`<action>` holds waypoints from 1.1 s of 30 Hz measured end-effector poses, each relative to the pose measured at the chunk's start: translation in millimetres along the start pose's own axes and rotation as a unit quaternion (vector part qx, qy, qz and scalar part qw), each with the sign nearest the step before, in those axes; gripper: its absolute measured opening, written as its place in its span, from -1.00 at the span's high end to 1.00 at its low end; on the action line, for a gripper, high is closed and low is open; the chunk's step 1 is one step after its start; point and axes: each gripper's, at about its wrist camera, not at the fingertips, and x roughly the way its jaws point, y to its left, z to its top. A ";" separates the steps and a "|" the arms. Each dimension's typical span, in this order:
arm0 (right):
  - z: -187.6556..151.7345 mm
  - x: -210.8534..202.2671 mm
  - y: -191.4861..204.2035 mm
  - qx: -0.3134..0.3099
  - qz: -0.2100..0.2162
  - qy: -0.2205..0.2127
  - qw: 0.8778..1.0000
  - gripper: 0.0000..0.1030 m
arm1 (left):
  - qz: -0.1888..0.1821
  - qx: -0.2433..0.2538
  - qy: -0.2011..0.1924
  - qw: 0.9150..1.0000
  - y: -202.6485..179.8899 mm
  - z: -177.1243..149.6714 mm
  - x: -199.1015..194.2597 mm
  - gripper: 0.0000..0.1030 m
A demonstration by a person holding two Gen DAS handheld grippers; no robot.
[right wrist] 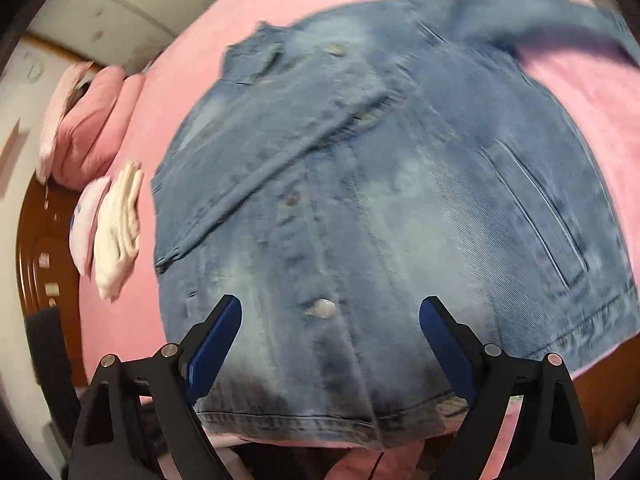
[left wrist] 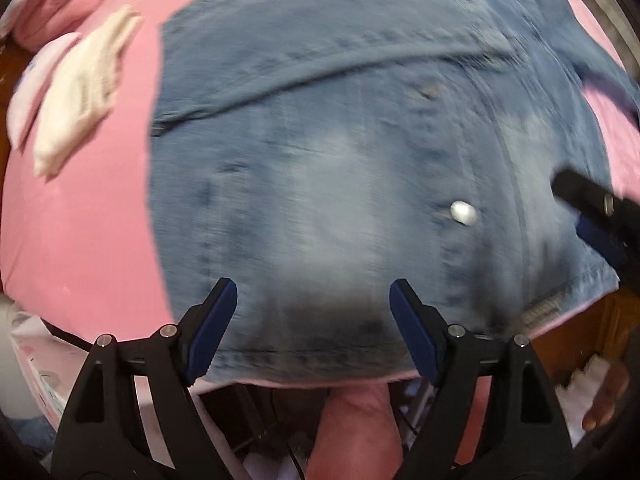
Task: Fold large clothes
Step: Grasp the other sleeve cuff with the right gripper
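Denim jacket (left wrist: 360, 168) lies front-up and spread on a pink bed sheet (left wrist: 80, 220), hem toward both cameras, collar far. One sleeve is folded across the chest; the other reaches toward the far right.

Left gripper (left wrist: 313, 286) hovers over the hem, jaws spread wide, nothing between them. Right gripper (right wrist: 330, 303) the same — spread, empty, above the lower button placket.

Edges: the hem sits almost flush with the near edge of the sheet, only a thin pink strip showing past it. Broad bare sheet lies to the jacket's left, up to a white folded cloth (left wrist: 80, 92) (a paler piece just beside it).

Left wrist view alone shows the right gripper entering at its right edge, over the jacket's hem corner, and wooden floor beyond. Right wrist view alone shows the collar, a slanted side pocket (right wrist: 536, 208), pink pillows (right wrist: 92, 120) at the far left, and a wooden bed frame (right wrist: 40, 240).

Both views blurred.
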 end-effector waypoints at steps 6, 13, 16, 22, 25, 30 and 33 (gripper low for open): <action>48.3 -31.3 -84.2 0.068 0.045 -0.018 0.996 -0.78 | 0.000 0.011 0.028 1.000 -85.1 20.2 -2.6 -0.49; 117.9 -78.3 -201.4 0.128 0.022 -0.030 0.991 -0.76 | 0.000 0.001 0.043 0.999 -195.6 63.4 -15.6 -0.49; 149.7 -103.2 -254.0 0.161 0.025 -0.041 0.986 -0.76 | 0.008 0.031 0.036 0.999 -248.0 86.2 -21.9 -0.49; 208.2 -142.3 -347.9 0.201 0.016 -0.065 0.977 -0.73 | 0.004 0.081 0.029 0.996 -331.3 128.5 -39.4 -0.49; 228.7 -157.3 -383.7 0.219 0.002 -0.085 0.972 -0.66 | -0.009 0.089 0.026 0.996 -362.7 151.0 -45.9 -0.49; 249.6 -171.8 -433.1 0.273 -0.016 -0.127 0.954 -0.54 | -0.003 0.095 0.022 0.995 -393.5 174.7 -45.8 -0.49; 254.3 -174.1 -463.8 0.315 -0.025 -0.156 0.936 -0.18 | -0.007 0.093 0.030 0.995 -399.7 184.0 -43.6 -0.49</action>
